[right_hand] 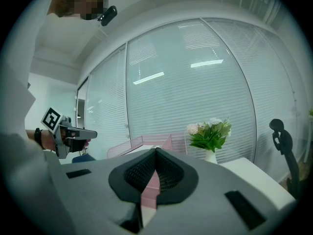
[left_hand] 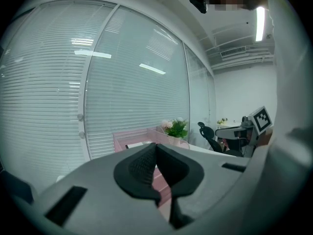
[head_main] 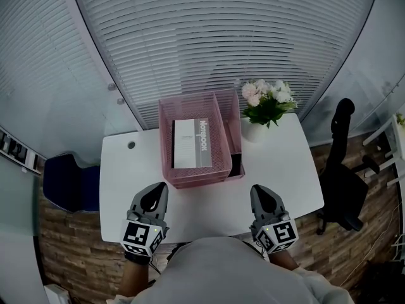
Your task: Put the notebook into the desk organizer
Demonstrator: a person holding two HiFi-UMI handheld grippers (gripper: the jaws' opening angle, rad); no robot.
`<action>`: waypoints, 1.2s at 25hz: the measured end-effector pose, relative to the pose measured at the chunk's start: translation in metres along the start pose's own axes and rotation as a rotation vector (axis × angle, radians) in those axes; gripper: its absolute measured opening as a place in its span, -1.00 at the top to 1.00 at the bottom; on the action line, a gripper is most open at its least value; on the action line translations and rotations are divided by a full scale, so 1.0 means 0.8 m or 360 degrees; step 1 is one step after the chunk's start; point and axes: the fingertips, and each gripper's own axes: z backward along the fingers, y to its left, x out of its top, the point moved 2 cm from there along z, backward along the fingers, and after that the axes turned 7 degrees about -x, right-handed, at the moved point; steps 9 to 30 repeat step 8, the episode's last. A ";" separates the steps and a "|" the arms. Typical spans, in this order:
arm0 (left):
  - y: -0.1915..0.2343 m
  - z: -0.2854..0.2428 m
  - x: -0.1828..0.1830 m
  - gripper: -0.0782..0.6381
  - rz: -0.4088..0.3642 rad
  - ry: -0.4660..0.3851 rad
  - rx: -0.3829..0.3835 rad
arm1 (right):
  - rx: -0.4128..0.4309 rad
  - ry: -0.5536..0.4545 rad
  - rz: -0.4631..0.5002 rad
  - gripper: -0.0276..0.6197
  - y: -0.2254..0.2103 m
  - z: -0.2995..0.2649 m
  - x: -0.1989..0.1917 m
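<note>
The grey-and-white notebook (head_main: 192, 143) lies flat inside the large compartment of the pink mesh desk organizer (head_main: 169, 116), at the middle of the white table (head_main: 285, 176). My left gripper (head_main: 158, 190) hovers over the table's near edge, short of the organizer's front left corner, shut and empty. My right gripper (head_main: 259, 191) is level with it on the right, also shut with nothing held. In the left gripper view the shut pads (left_hand: 146, 165) point toward the organizer (left_hand: 129, 140). In the right gripper view the organizer (right_hand: 139, 143) stands just beyond the closed tips (right_hand: 156, 152).
A white vase of pink and white flowers (head_main: 266, 103) stands at the table's back right, beside the organizer. A black office chair (head_main: 345, 182) is right of the table, a blue chair (head_main: 69, 182) at its left. Window blinds close off the far side.
</note>
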 end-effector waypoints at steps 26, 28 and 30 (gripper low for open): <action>-0.002 -0.005 0.000 0.76 -0.0025 0.0016 -0.0021 | 0.0000 -0.0001 0.0002 0.88 0.000 -0.001 0.001; -0.002 -0.005 0.000 0.76 -0.0025 0.0016 -0.0021 | 0.0000 -0.0001 0.0002 0.88 0.000 -0.001 0.001; -0.002 -0.005 0.000 0.76 -0.0025 0.0016 -0.0021 | 0.0000 -0.0001 0.0002 0.88 0.000 -0.001 0.001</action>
